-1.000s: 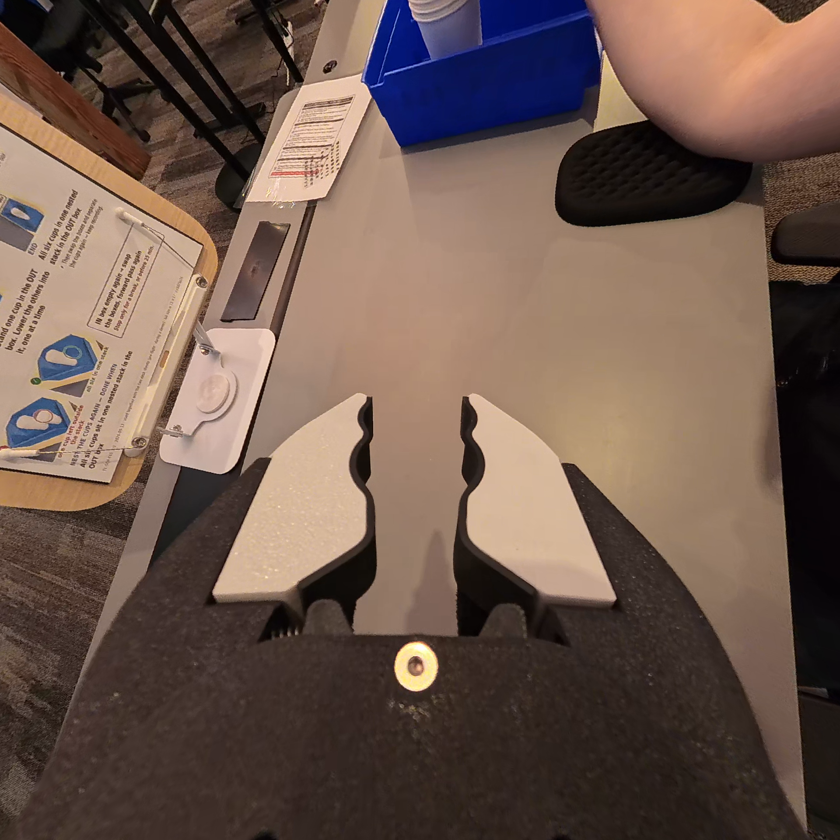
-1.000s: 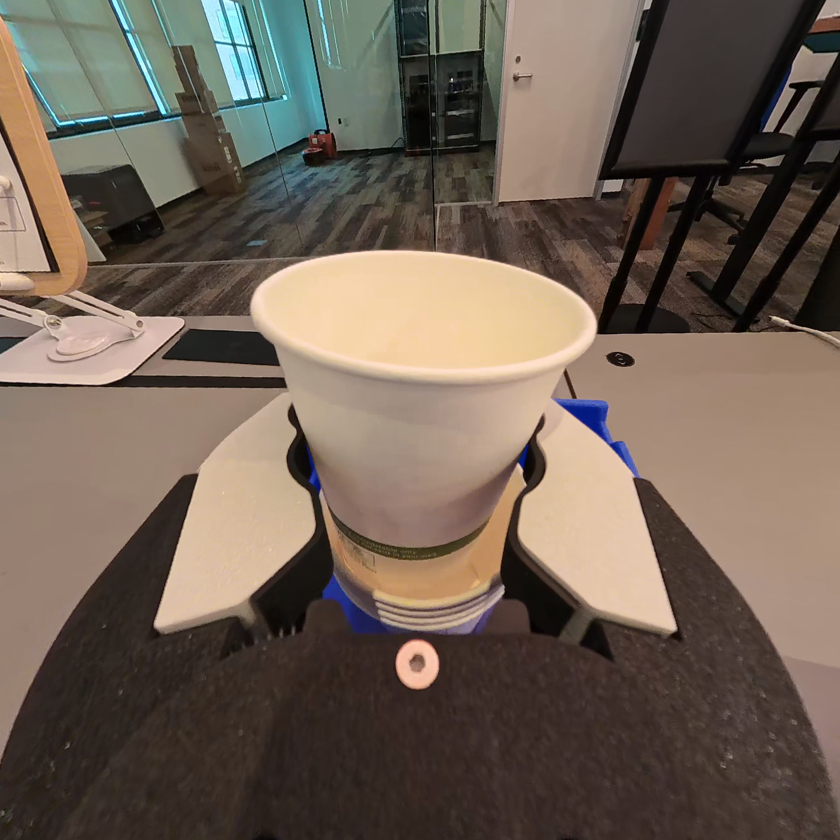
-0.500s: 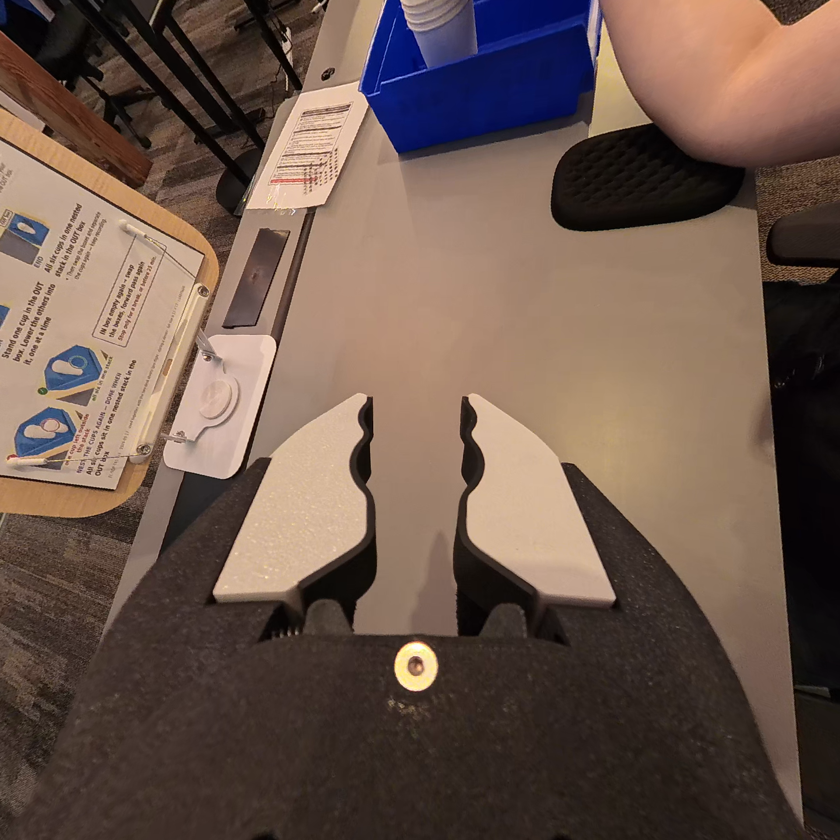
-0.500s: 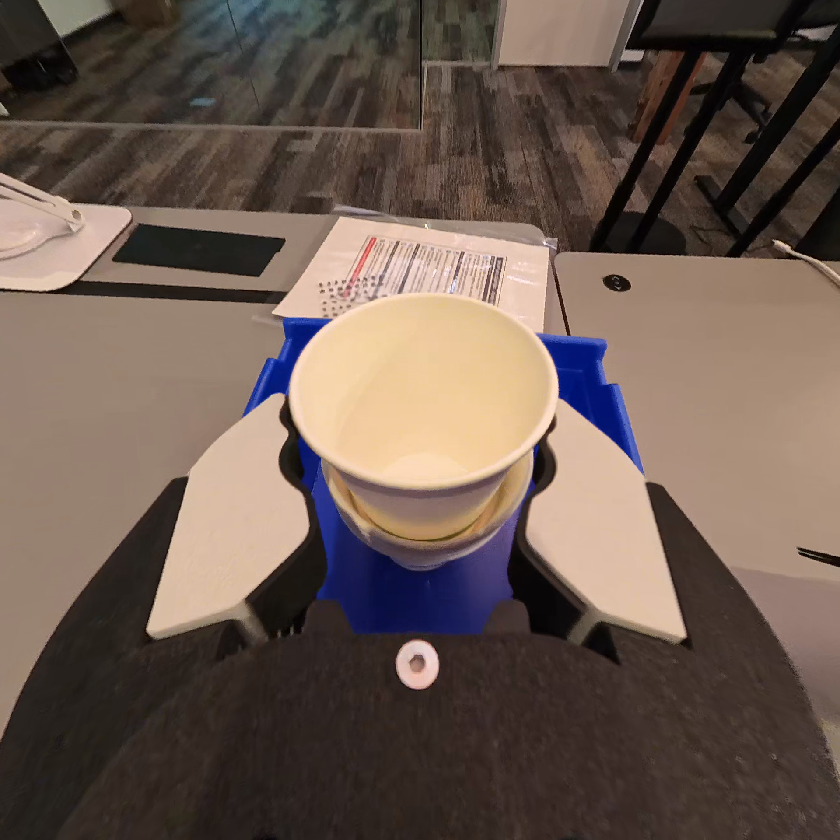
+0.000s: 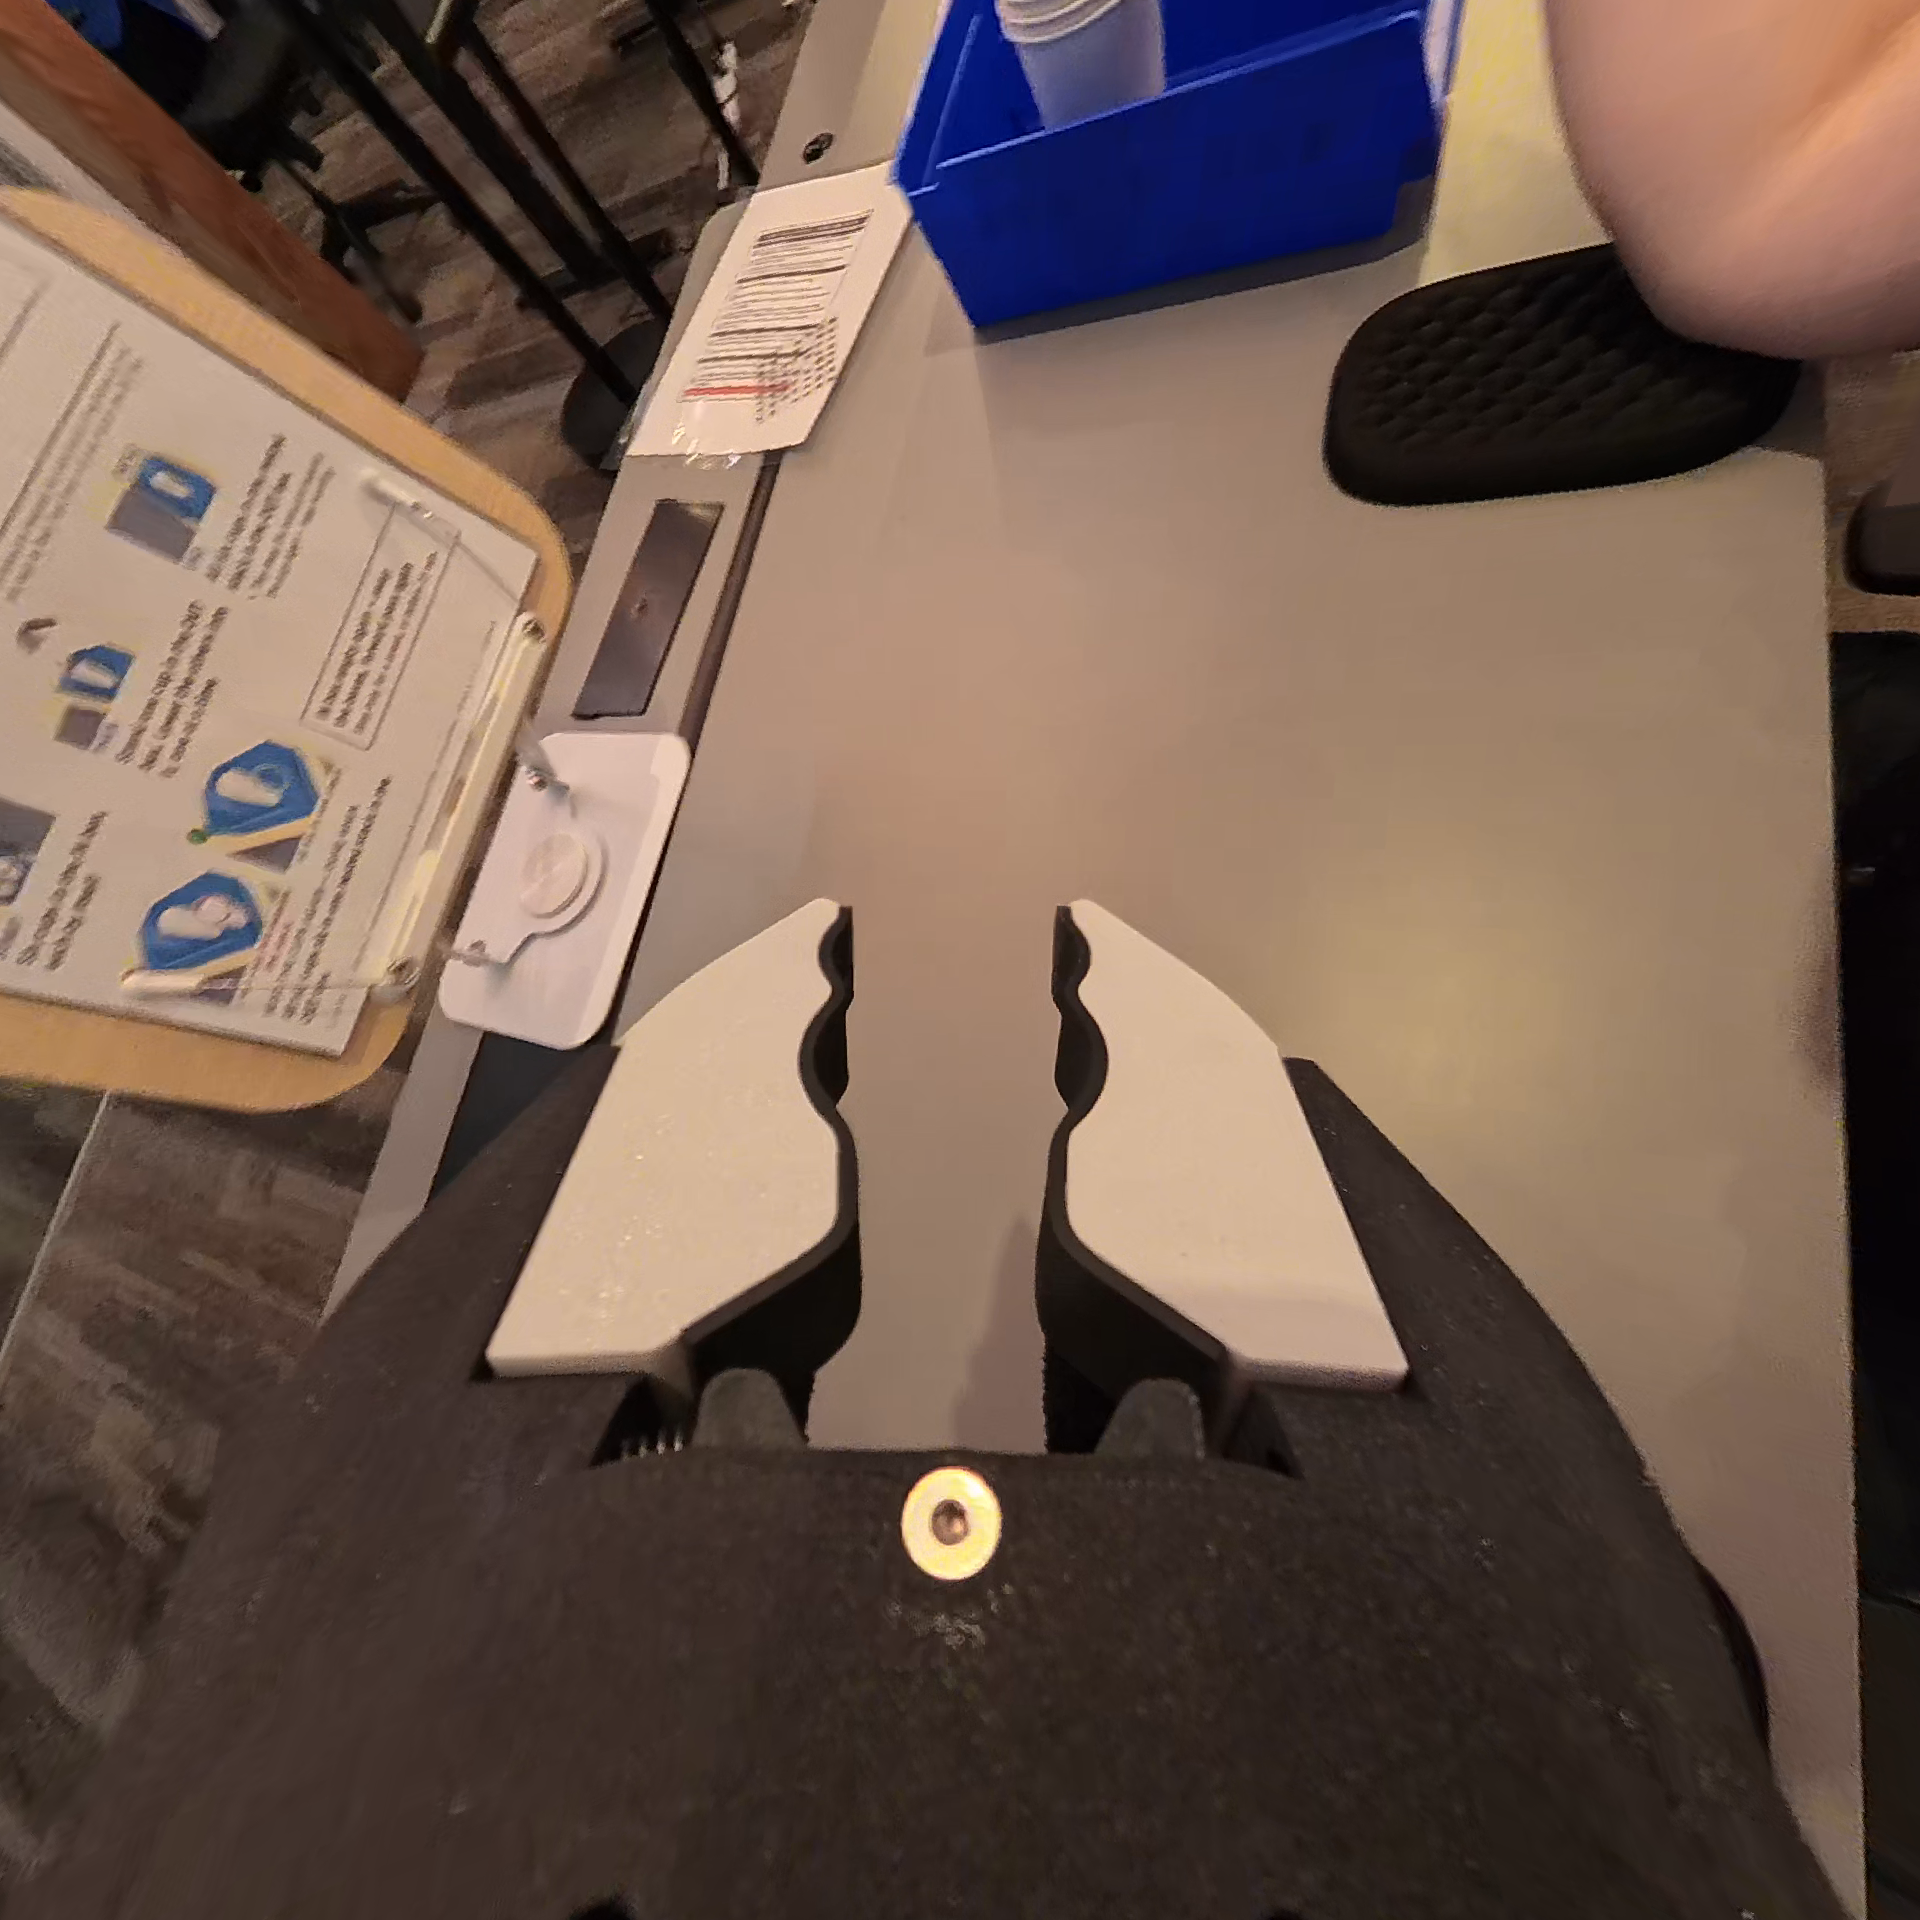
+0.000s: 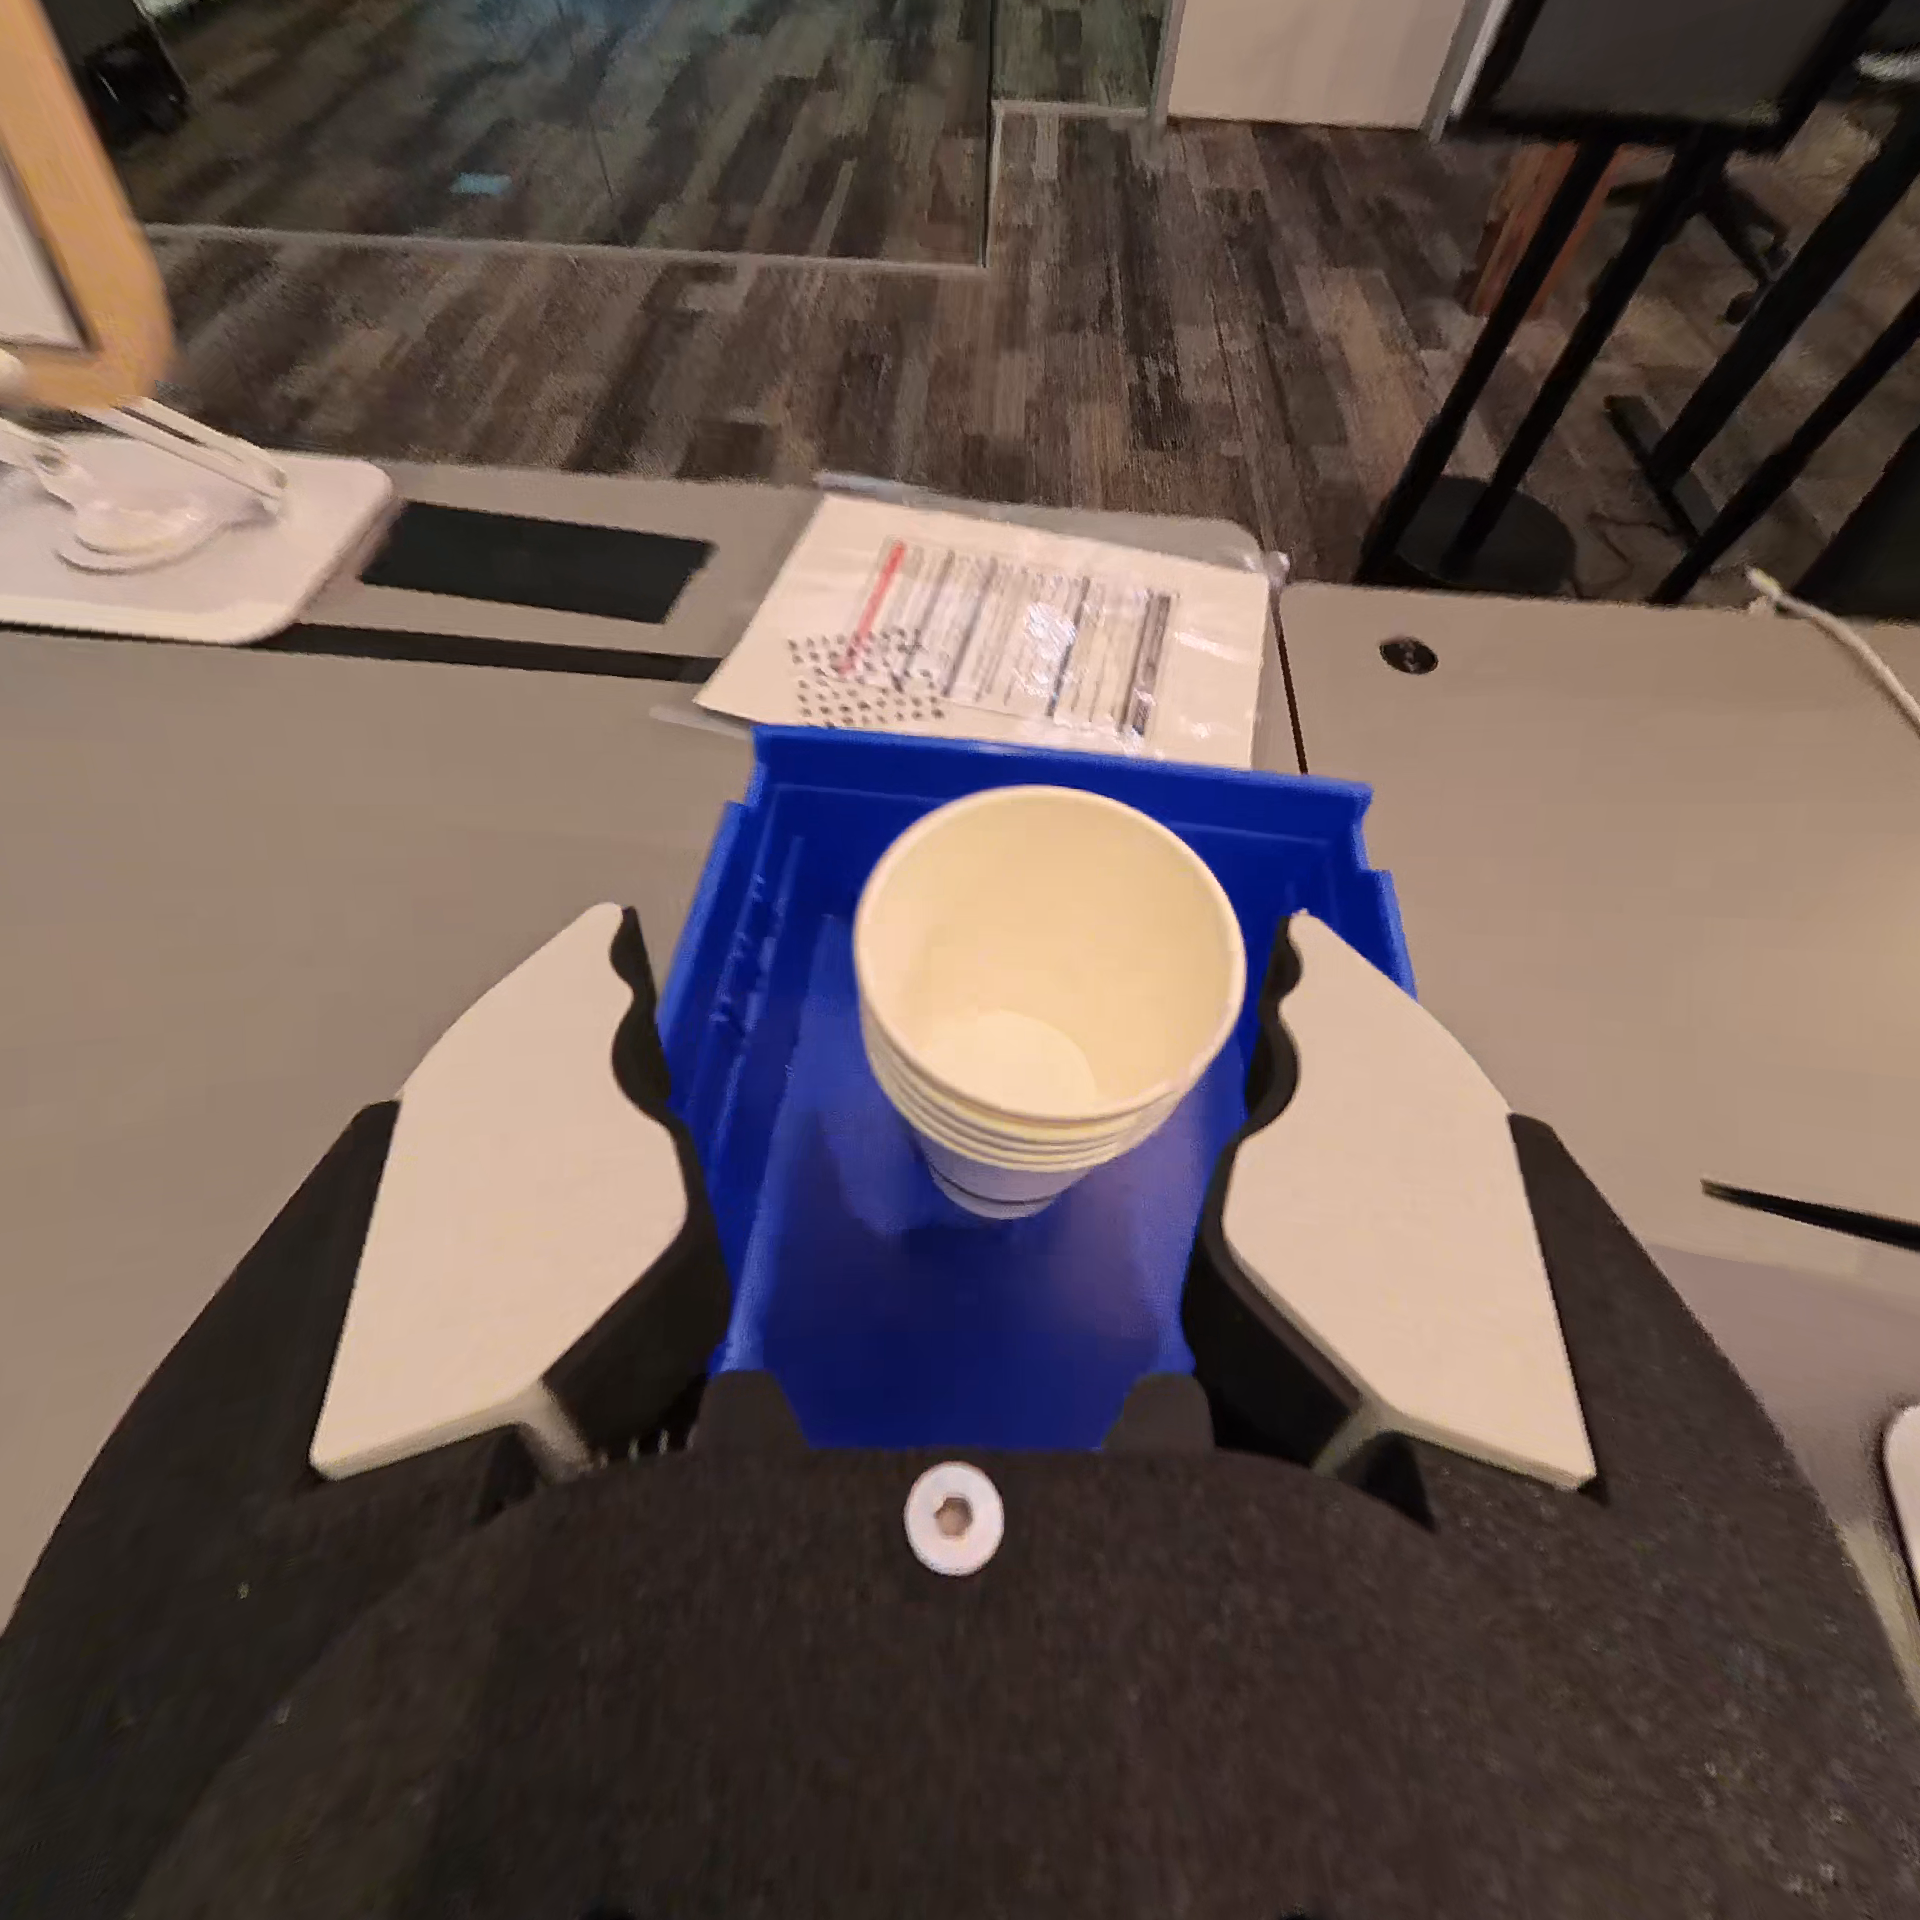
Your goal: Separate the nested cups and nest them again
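Printed writing shows — on the instruction board [image 5: 208,727] and the bagged sheet [image 6: 997,644].

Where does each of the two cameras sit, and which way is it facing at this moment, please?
Left wrist view: on the left gripper, open and empty, tilted down along the grey table toward the blue bin; a bare forearm shows top right.
Right wrist view: on the right gripper, open, looking steeply down into the blue bin at the nested cups, toward the floor beyond.
Shared: bin, cups, the printed sheet and the table.
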Tool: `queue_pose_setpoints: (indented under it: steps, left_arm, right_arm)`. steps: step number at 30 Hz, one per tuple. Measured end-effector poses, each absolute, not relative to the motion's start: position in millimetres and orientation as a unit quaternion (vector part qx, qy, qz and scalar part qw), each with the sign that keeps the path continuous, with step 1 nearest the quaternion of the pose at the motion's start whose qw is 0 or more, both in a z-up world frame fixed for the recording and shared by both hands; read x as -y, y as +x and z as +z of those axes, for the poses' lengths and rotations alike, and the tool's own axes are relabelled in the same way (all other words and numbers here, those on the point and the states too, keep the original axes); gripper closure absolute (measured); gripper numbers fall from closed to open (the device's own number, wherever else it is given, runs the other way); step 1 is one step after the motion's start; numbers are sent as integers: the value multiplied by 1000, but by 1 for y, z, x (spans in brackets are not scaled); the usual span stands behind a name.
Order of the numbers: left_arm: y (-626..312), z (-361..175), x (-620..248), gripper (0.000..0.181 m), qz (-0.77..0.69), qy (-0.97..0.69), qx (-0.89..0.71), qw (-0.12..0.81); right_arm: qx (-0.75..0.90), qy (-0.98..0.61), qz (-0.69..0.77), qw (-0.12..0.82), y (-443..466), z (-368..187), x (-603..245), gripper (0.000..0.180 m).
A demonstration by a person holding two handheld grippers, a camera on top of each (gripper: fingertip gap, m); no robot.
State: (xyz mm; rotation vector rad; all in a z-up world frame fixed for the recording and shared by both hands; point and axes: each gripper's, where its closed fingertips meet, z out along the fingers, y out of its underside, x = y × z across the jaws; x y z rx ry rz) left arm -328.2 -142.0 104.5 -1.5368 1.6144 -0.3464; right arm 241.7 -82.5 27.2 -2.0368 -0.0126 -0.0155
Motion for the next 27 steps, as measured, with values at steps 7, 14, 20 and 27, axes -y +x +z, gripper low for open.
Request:
queue_pose_setpoints:
  steps: [7,14,20,27]
  left_arm:
    - [-453,117,65,144,18,-711,-528,463]
    - [-618,45,-3,142,216,-806,-459,306]
    - [-681,-11,-39,139,266,-835,-439,196]
    - [-705,-47,-55,141,248,-858,-423,151]
  right_arm:
    - [120,-767,50,629,161,112,103,76]
    - [219,-738,84,633,92,129,96,80]
    - [239,-759,59,603,82,114,88,80]
    - [208,-769,57,602,100,111,86,82]
